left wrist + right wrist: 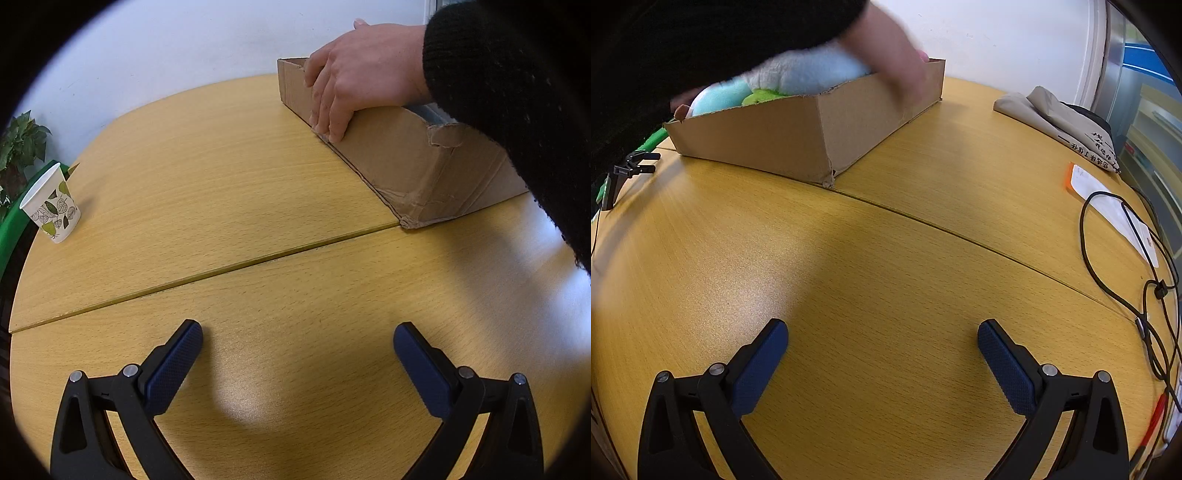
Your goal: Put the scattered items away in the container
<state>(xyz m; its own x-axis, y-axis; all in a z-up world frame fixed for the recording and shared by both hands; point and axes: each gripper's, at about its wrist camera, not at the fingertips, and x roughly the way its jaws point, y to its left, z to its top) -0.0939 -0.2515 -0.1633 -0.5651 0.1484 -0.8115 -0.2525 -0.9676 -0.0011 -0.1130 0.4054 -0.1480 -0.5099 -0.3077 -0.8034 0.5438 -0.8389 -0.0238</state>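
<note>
Plush toys [798, 79] in cardboard box [783, 140] — bare hand [354, 74] on it | paper cup [51, 205] left (maybe) | my left gripper [297, 341], right gripper [882, 338] wide apart, empty

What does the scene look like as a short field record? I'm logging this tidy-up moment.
container: cardboard box on the wooden table
contents: soft toys, pale blue and green
bare hand: on the box's side wall
left tongs: open, empty
right tongs: open, empty
loose on table: paper cup, black cable, folded cloth
</note>
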